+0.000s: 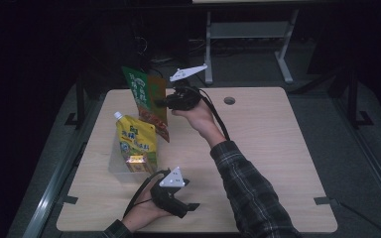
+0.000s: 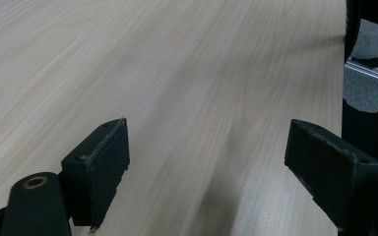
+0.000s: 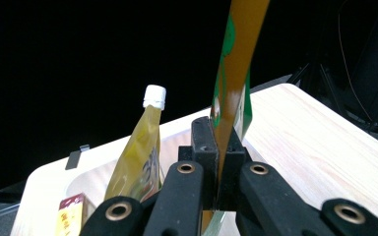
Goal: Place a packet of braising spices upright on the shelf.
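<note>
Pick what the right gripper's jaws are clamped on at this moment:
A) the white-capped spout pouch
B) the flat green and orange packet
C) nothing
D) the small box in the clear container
B: in the right gripper view the jaws of the right gripper are pressed shut on the edge of the flat green and orange packet, held above the table.

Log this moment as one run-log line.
right gripper: shut on green-orange packet, lifted | left gripper: open, over table | spouted pouch: in clear tray
</note>
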The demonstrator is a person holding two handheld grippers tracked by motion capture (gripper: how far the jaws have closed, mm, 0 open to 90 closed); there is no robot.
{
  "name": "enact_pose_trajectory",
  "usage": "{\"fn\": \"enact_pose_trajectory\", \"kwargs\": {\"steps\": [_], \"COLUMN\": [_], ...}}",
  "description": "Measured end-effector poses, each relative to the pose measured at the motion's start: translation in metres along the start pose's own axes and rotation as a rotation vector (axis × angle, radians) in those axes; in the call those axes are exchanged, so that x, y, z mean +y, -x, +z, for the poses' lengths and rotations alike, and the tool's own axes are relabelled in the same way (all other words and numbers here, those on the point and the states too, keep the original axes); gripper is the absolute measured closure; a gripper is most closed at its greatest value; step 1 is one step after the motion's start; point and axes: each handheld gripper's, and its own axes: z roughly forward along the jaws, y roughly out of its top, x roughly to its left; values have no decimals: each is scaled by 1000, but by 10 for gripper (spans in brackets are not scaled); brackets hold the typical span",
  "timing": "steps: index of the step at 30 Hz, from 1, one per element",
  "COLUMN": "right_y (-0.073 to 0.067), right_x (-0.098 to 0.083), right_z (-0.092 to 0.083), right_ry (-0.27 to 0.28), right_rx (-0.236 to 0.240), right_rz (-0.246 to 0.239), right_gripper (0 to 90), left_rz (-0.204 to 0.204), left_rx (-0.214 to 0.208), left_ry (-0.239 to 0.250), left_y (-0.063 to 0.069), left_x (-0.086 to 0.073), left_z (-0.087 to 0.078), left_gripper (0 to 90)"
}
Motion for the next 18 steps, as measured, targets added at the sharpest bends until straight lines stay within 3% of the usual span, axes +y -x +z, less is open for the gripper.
{"fn": "enact_pose_trajectory", "kwargs": {"steps": [9,18], "right_y": [4,8], "right_x": [2,0], "right_z": [32,49], "right_ry": [-21,-1], "right_rx": [3,5], "right_rz": [1,2], "right_gripper": [900,900], "left_rz": [-1,-2], "left_rx": [-3,-7], "left_ry": [-1,6], "left_y": [-1,-1], "left_x": [0,-1], "left_z": [-2,-1], "left_gripper": [164,164]}}
